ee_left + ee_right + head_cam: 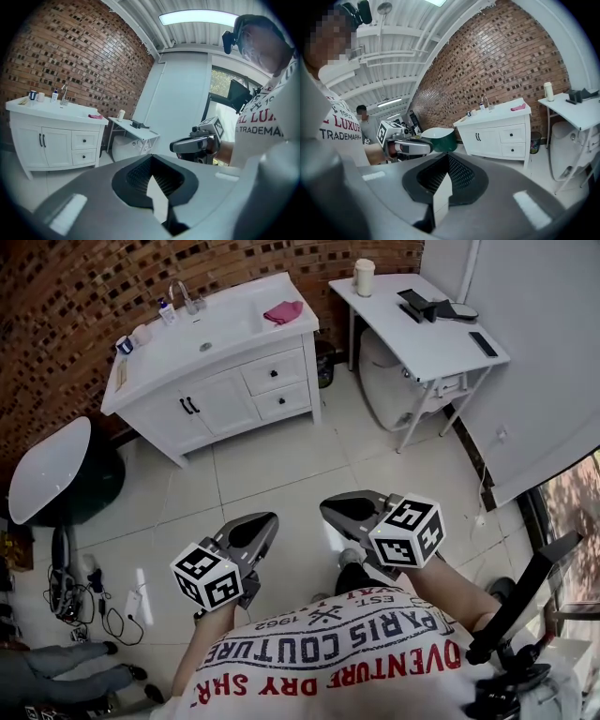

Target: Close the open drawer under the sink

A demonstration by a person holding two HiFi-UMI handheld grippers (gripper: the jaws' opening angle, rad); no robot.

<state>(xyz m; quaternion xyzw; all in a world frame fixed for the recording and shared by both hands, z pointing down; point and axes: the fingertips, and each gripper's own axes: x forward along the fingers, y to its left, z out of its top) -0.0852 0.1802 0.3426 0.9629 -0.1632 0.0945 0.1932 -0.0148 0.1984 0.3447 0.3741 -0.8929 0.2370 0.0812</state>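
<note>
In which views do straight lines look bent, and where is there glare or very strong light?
Head view: a bright glare streak lies on the tile floor at lower left. Left gripper view: the ceiling light is very bright, almost white. Right gripper view: the brick wall bows strongly; the corners are black.

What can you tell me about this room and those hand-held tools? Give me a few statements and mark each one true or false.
A pink cloth lies on top of the vanity. True.
The left gripper touches a drawer. False: it is held close to the person's body, well away from the vanity.
The right gripper holds a cup. False: its jaws are together with nothing between them.
A white table stands beside the vanity. True.
</note>
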